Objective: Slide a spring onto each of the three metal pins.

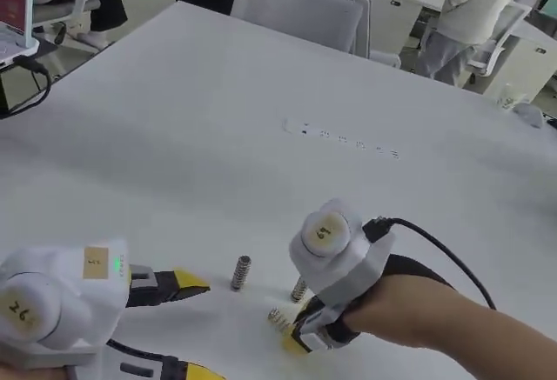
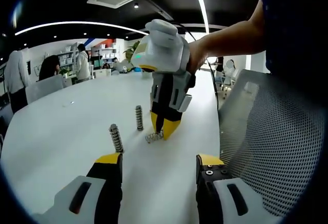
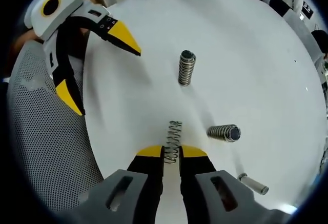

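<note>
One loose spring (image 3: 173, 134) lies on the table (image 3: 246, 55), pinched at its end by the nearly closed right gripper (image 3: 171, 155), while the left gripper (image 2: 159, 158) is open and empty; such a thin hold could let it flick away when lifted.

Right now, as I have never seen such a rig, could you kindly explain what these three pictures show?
There is no robot here: a person holds a two-jaw gripper in each hand. One picture comes from a headset camera that looks down at the white table. The other two come from cameras riding on the grippers. The left gripper is open and holds nothing. The right gripper is shut on a spring. On the table stand two pins already wearing springs, and a bare metal pin waits near the right gripper.
</note>
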### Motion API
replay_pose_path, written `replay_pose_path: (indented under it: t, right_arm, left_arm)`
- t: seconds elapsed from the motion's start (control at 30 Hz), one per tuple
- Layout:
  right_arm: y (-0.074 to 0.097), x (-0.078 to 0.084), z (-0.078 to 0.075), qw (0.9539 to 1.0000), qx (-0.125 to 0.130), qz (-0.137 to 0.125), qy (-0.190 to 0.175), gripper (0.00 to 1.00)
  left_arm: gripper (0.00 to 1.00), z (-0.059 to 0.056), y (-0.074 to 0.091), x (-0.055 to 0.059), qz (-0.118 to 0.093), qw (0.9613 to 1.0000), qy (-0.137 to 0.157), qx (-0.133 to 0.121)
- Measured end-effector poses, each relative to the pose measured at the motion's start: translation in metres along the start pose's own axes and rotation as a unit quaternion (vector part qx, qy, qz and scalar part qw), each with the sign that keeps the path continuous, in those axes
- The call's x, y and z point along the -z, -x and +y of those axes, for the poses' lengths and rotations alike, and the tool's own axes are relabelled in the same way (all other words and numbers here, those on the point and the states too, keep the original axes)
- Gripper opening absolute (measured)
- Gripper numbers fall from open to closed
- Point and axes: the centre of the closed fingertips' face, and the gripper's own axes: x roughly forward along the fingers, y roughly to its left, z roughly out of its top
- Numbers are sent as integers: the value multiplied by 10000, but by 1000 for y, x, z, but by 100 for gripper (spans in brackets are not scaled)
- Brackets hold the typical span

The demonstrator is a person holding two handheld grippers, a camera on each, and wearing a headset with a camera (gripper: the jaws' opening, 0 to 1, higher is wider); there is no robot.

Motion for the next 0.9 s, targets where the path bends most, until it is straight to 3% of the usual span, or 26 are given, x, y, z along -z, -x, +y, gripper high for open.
replay_pose_path:
  t: [0.33,0.77,0.9]
  right_arm:
    - [4,-1,6,9997,-56,-55,237,8]
    - [24,-11,33,9977,-396,-257,482,8]
    - [31,-16,43,9952,-511,-320,773,8]
  left_arm:
    - [52,-1,-2,-1,-22,10000,11,10]
    - [43,-8,-2,-6,-89,9999,17,141]
    - [39,-12,-2,-8,-92,9997,-24,218]
